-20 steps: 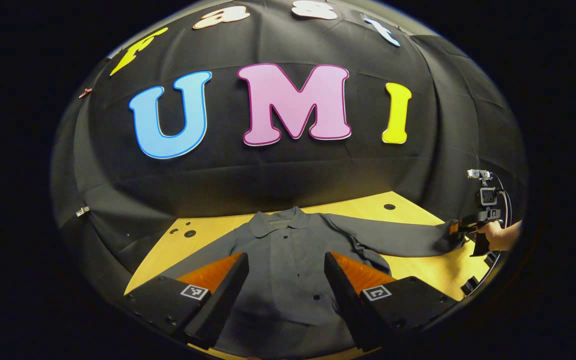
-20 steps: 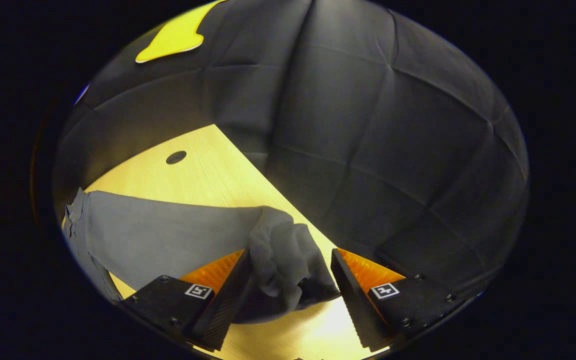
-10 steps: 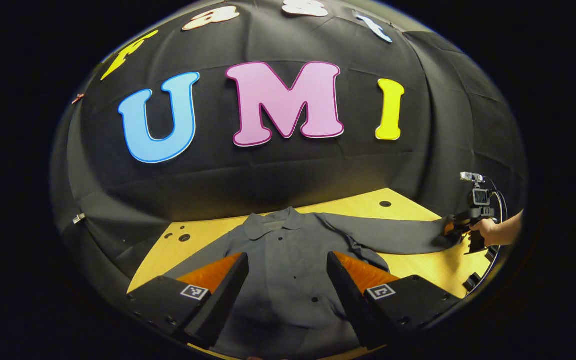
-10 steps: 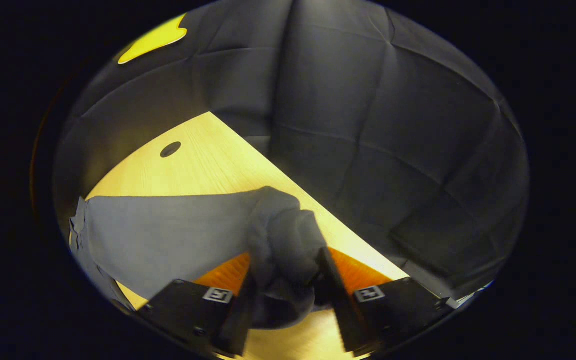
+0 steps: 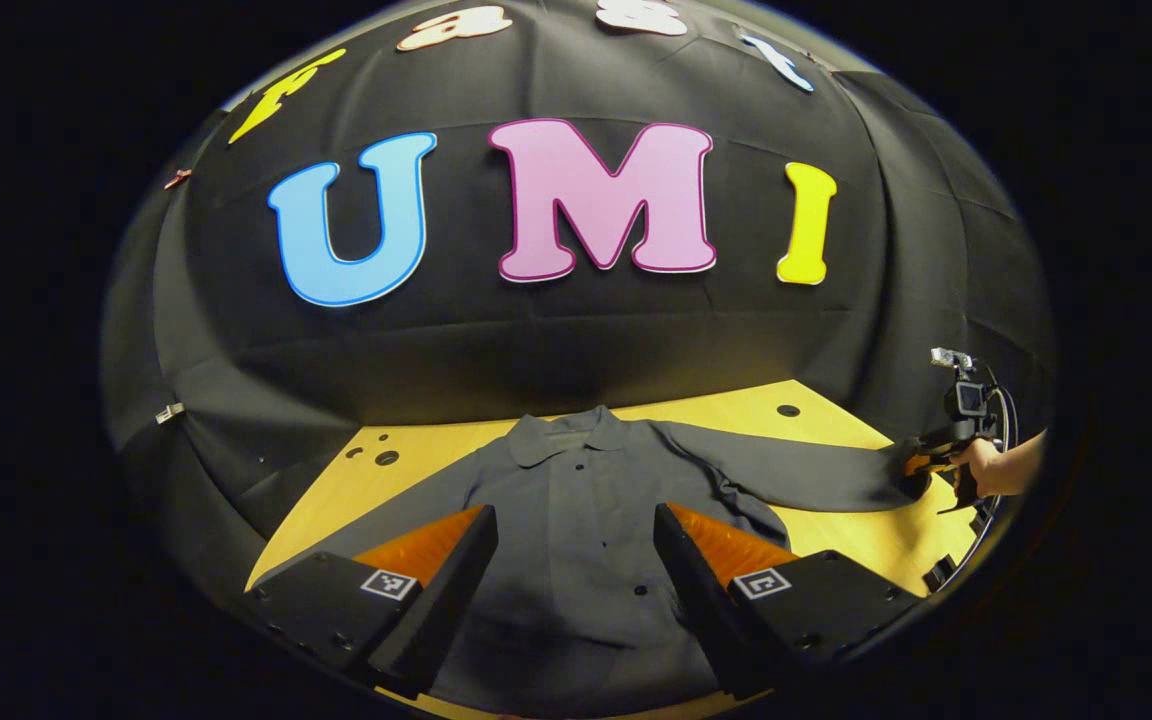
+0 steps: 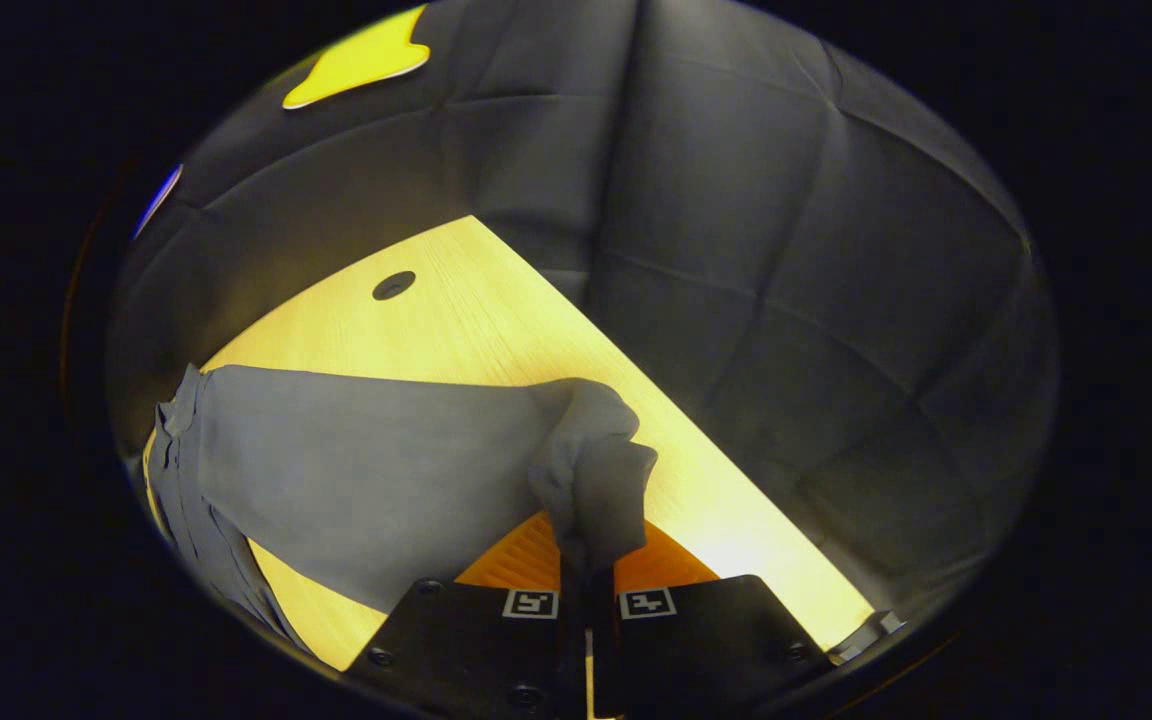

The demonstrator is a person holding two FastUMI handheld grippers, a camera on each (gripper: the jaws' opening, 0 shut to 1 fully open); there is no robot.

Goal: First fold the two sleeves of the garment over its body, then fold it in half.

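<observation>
Left gripper view: dark grey shirt (image 5: 576, 520) lies flat on the wooden table (image 5: 826, 535), collar (image 5: 576, 435) toward the back wall, buttons down the front. Left gripper (image 5: 574, 570) hangs over the shirt's lower body w/ its two fingers spread wide apart, nothing between them but cloth below; can't tell if it touches the cloth. One sleeve (image 5: 786, 475) runs straight out to the side, across the table toward the far edge. At its end, the right gripper (image 5: 921, 468) sits at the cuff, w/ a hand (image 5: 996, 470) holding it from behind and a small camera on top. Other sleeve runs down the opposite side, partly hidden behind a finger.

Right gripper view: right gripper (image 6: 588, 600) has its fingers pressed together on the cuff (image 6: 596, 480), cloth bunched up in a lump just ahead of the tips. Sleeve (image 6: 366, 470) stretches away from the pinch toward the shirt body, mostly flat on the table (image 6: 496, 320), w/ folds where it meets the shoulder. Round hole (image 6: 393, 286) in the tabletop near the back corner, well apart from the sleeve. Black cloth wall behind the table edge.
</observation>
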